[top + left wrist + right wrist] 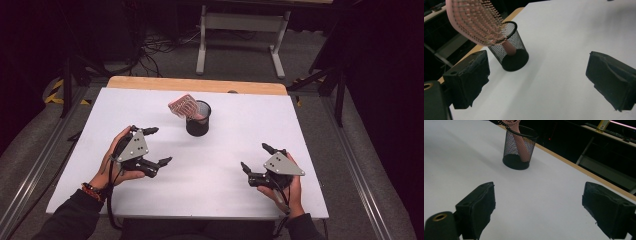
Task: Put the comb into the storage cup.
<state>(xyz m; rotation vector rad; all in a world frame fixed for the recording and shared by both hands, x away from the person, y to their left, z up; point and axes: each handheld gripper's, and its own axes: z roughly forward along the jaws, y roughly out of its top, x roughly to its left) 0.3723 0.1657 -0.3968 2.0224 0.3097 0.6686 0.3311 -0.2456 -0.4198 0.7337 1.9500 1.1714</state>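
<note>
Left gripper view: hairbrush (476,21) bristles

Pink hairbrush (184,106), black mesh cup (198,124), white table (215,165).

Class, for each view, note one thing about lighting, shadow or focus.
High view: white table brightly lit, surroundings nearly black. Left gripper view: pink hairbrush close and slightly soft. Right gripper view: mesh cup sharp, table darkens toward the upper left.
</note>
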